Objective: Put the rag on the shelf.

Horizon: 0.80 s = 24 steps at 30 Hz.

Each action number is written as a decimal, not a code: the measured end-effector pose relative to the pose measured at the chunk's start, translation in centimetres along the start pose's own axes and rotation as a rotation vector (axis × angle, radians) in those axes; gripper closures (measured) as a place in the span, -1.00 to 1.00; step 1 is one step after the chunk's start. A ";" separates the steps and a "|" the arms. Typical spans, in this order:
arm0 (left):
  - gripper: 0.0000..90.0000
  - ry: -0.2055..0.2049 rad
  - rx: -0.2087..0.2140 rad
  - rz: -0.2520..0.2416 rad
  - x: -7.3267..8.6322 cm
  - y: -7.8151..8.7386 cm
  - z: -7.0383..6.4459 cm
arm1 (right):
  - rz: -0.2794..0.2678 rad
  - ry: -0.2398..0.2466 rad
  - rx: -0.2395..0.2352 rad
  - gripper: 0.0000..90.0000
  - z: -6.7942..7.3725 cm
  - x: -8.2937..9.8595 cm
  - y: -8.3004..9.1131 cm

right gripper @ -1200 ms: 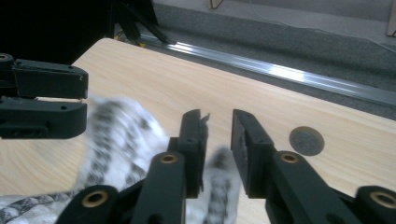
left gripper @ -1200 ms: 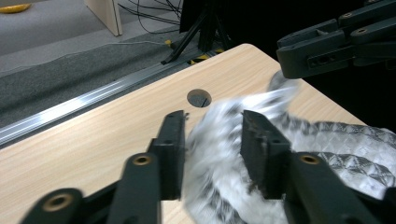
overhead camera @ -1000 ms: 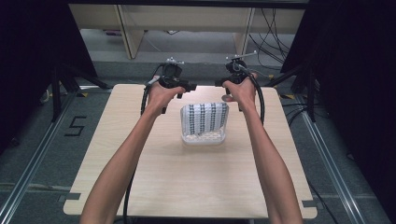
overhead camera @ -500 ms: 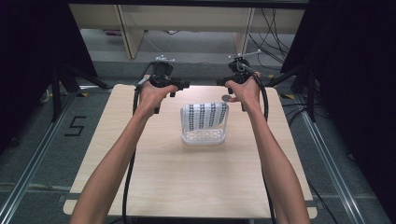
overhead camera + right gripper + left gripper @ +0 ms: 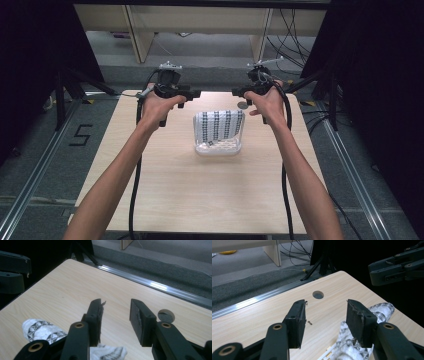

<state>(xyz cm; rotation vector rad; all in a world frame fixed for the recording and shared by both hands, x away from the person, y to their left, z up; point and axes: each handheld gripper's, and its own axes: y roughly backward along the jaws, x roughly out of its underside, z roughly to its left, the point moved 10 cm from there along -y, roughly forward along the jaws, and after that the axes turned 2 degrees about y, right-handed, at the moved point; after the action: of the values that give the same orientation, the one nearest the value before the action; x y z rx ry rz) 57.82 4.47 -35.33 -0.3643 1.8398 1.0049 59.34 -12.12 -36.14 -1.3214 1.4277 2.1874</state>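
A black-and-white patterned cloth (image 5: 218, 125) is draped over a small white basket (image 5: 220, 149) at the table's middle. My left gripper (image 5: 196, 93) hovers past the basket's far left corner, pointing right, and its jaws are open with nothing between them. My right gripper (image 5: 235, 91) hovers past the far right corner, pointing left, also open and empty. The two face each other above the far side of the table. In the left gripper view the cloth (image 5: 374, 312) lies below my open left gripper (image 5: 325, 305). In the right gripper view the cloth (image 5: 42, 328) lies low left of my right gripper (image 5: 115, 302).
The light wooden table (image 5: 200, 200) has a round hole (image 5: 242, 105) near its far right edge, next to the right hand. A metal rail (image 5: 257, 300) and grey floor lie beyond the far edge. Dark stands and cables surround the table.
Both grippers have drawn back from the basket toward the table's far edge and spread slightly apart. The cloth and basket stay put.
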 end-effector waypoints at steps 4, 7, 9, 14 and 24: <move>0.05 0.000 0.010 -0.011 -0.1 0.4 -0.3 | -0.010 0.000 -0.005 0.35 0.2 0.0 0.4; 0.00 -0.007 0.009 -0.006 0.2 0.8 -0.7 | -0.027 0.004 -0.015 0.30 0.8 0.0 1.1; -0.03 -0.010 0.007 0.001 0.4 1.1 -0.9 | -0.045 0.039 -0.018 0.28 0.9 0.0 1.4; -0.07 0.005 0.022 -0.012 1.0 1.8 -1.7 | -0.053 0.072 -0.044 0.23 1.9 0.4 2.2; -0.14 -0.007 0.040 -0.015 2.1 3.0 -3.1 | -0.070 0.075 -0.066 0.18 3.2 1.5 3.2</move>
<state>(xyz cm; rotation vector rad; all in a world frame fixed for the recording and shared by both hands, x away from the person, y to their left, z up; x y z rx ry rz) 53.03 4.24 -35.13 -0.3492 1.8454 0.9572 54.78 -11.49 -34.91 -1.4670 1.3240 2.1795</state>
